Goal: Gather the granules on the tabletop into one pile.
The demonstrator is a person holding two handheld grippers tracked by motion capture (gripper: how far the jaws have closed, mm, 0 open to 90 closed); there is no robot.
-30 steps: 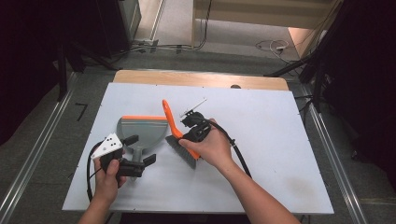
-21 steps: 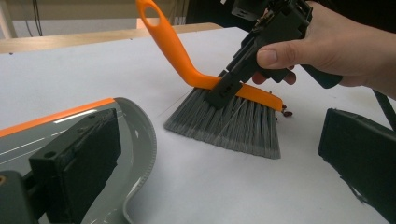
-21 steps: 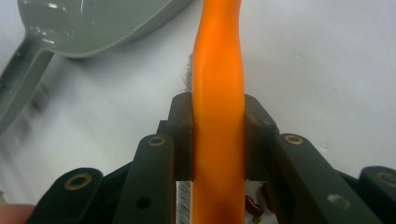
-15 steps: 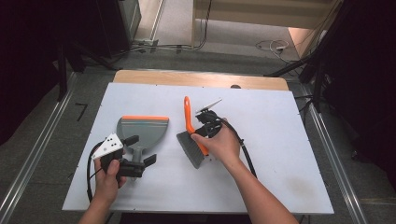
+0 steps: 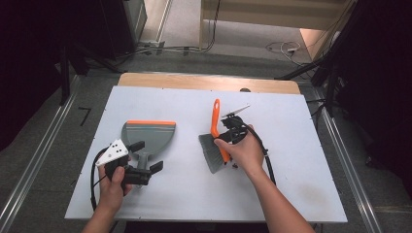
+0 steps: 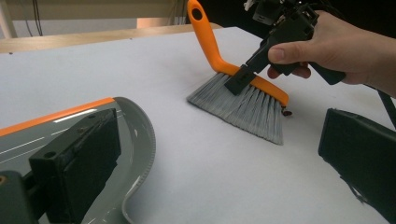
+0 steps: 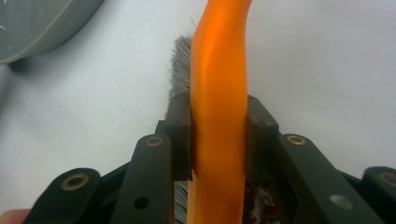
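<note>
A hand brush (image 5: pixel 214 127) with an orange handle and grey bristles rests its bristles on the white table, handle pointing to the far side. My right gripper (image 5: pixel 222 147) is shut on the orange back of the brush (image 7: pixel 219 70), one pad on each side. In the left gripper view the brush (image 6: pixel 247 100) and the right gripper (image 6: pixel 236 79) lie ahead. A grey dustpan (image 5: pixel 148 136) with an orange lip lies to the left. My left gripper (image 5: pixel 145 156) stands open at its handle end. One jaw hangs over the dustpan's rim (image 6: pixel 137 135); bare table lies between the jaws.
The white table top (image 5: pixel 291 160) has free room to the right of the brush and along the front edge. A wooden strip (image 5: pixel 204 81) runs along the far edge. Cables trail from both grippers across the table, and dark floor surrounds it.
My right gripper has carried the brush to the right, away from the dustpan, and turned it so the handle points to the far side. The left gripper and dustpan have stayed put.
</note>
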